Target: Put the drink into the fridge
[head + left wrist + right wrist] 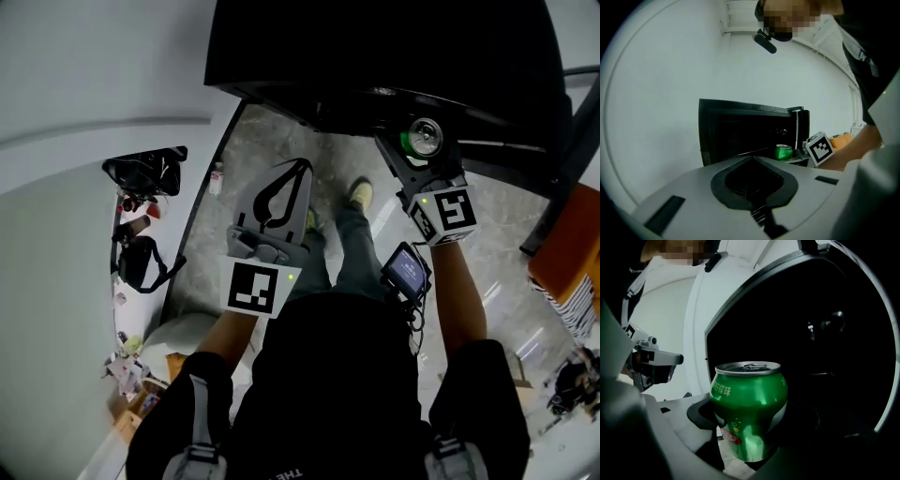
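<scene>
Within right gripper [753,427], lettered green can [750,392]

This looks like a plain indoor workroom or office, not a fitted kitchen. A small black fridge [375,47] stands alone against a bare white wall [661,84]. In front of the fridge is a polished grey stone-pattern floor [272,141]. To its left, bags [145,173] and loose clutter lie at the floor's edge. To its right is an orange stack [572,253], too unclear to identify.
</scene>
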